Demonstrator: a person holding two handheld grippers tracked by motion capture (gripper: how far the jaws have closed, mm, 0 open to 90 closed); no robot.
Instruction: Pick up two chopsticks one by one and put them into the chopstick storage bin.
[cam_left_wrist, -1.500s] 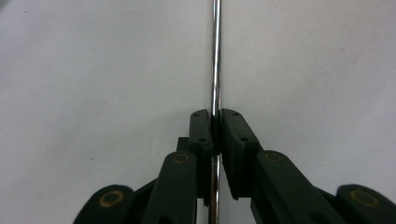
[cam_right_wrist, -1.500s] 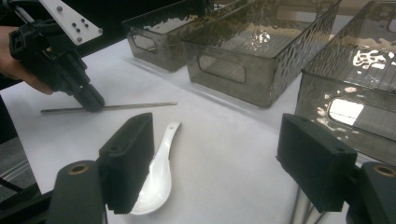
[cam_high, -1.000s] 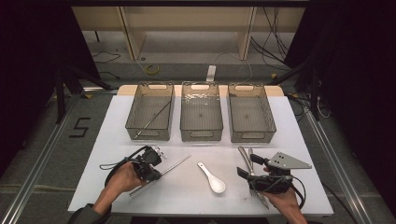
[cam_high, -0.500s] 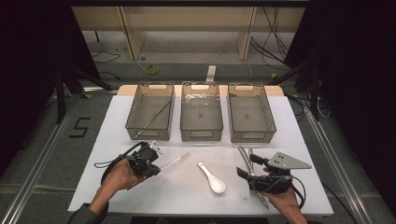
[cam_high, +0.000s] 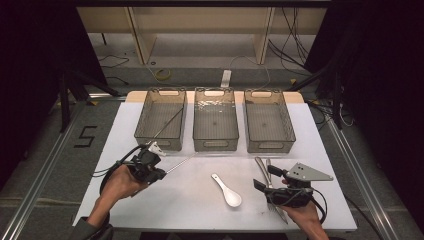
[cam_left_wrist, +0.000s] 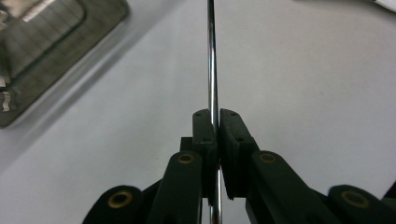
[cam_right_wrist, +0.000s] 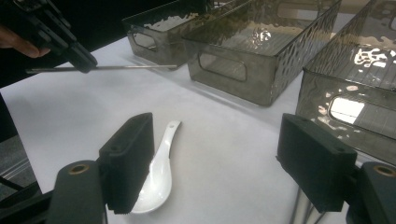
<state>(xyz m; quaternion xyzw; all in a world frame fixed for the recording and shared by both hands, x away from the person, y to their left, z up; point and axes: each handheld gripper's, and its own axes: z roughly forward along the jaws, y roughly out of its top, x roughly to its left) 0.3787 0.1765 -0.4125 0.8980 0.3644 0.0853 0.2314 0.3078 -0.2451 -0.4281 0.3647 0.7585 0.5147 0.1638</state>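
High view: the left hand-held gripper (cam_high: 159, 172) is closed on a thin metal rod (cam_high: 180, 163), a chopstick by its look, which runs from the jaws toward the middle bin (cam_high: 215, 145); its free end lies just short of that bin's near wall. A second thin rod (cam_high: 167, 123) leans inside the left bin (cam_high: 161, 119), ahead of this gripper. Left gripper view: the two black pads (cam_left_wrist: 204, 135) press on the rod (cam_left_wrist: 211, 60) from both sides, and the rod continues straight ahead over the white surface (cam_left_wrist: 303, 84); a corner of a smoky bin (cam_left_wrist: 42, 42) lies ahead and to the left. Right gripper view: the right hand-held gripper (cam_right_wrist: 219, 154) stands open with nothing between its pads. A white ceramic spoon (cam_right_wrist: 156, 175) lies on the surface just beyond and beside its left pad, handle pointing away. Metal cutlery handles (cam_right_wrist: 301, 210) show under its right pad; in the high view these pieces (cam_high: 263, 167) lie just ahead of and partly beneath the right hand-held gripper (cam_high: 261, 187), with the right bin (cam_high: 267, 120) farther ahead. Across the surface, the left hand-held gripper (cam_right_wrist: 81, 58) holds the rod (cam_right_wrist: 130, 68) roughly level above the surface.
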